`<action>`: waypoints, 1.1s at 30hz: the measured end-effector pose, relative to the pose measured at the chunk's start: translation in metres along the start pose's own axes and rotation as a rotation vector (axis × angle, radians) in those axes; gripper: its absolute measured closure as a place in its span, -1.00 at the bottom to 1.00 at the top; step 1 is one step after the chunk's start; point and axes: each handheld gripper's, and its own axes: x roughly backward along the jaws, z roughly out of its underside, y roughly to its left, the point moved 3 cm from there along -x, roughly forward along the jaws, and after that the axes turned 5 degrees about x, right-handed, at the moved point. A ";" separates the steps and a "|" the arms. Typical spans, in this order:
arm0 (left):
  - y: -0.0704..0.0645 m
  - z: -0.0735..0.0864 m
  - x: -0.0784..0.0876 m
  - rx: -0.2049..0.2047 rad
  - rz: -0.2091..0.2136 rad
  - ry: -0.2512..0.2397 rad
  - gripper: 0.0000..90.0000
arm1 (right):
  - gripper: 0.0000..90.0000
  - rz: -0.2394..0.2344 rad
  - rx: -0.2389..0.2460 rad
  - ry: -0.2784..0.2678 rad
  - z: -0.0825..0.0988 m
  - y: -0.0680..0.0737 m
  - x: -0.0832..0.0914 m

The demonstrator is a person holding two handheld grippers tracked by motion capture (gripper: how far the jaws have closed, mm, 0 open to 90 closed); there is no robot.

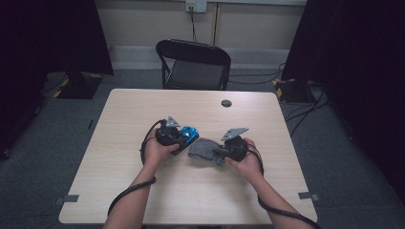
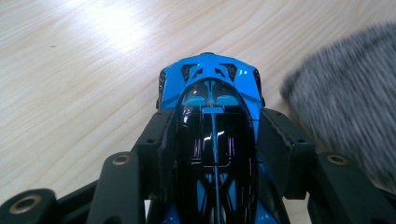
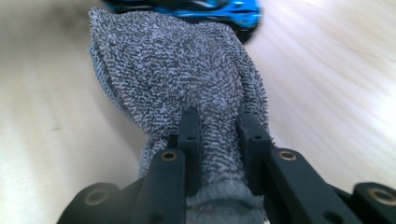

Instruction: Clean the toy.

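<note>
Near the middle of the light wooden surface [image 1: 143, 191], the left tool [image 1: 184, 138] is clamped on a blue and black toy car [image 1: 189, 134]; in the left gripper view its two black pads press the car's [image 2: 212, 107] flanks, and the blue end sticks out past the jaws over bare wood. At about 4 o'clock from the car, just beside it, the right tool [image 1: 217, 151] is pinched together on a grey terry cloth [image 1: 204, 150]; in the right gripper view the cloth [image 3: 187, 74] bunches between the narrow jaws and fans out beyond them, its far edge reaching up to the car [image 3: 224, 11], though I cannot tell whether cloth and car touch. That view is blurred at its borders. Both hands enter from 6 o'clock, cables trailing back along the forearms. Around the pair the surface lies bare on every side, with wide room toward the 9 o'clock and 3 o'clock edges and toward the near edge. A small dark round cap [image 1: 226, 103] sits near the far edge at about 12 o'clock, well apart from the tools. Beyond that edge stands a black folding chair [image 1: 193, 64].
</note>
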 end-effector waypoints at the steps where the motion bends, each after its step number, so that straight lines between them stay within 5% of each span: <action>1: 0.000 0.000 0.000 0.000 0.000 0.001 0.06 | 0.65 -0.014 0.011 -0.007 0.000 0.005 -0.001; 9: 0.000 0.001 0.000 -0.002 -0.002 -0.015 0.06 | 0.65 -0.102 0.079 -0.012 0.001 0.040 -0.008; 17: 0.000 0.001 0.000 0.000 -0.005 -0.016 0.06 | 0.64 -0.155 0.127 -0.017 -0.007 0.055 -0.017; 33: -0.001 0.002 0.000 0.000 -0.010 -0.022 0.06 | 0.64 -0.153 0.150 0.030 -0.025 0.049 -0.041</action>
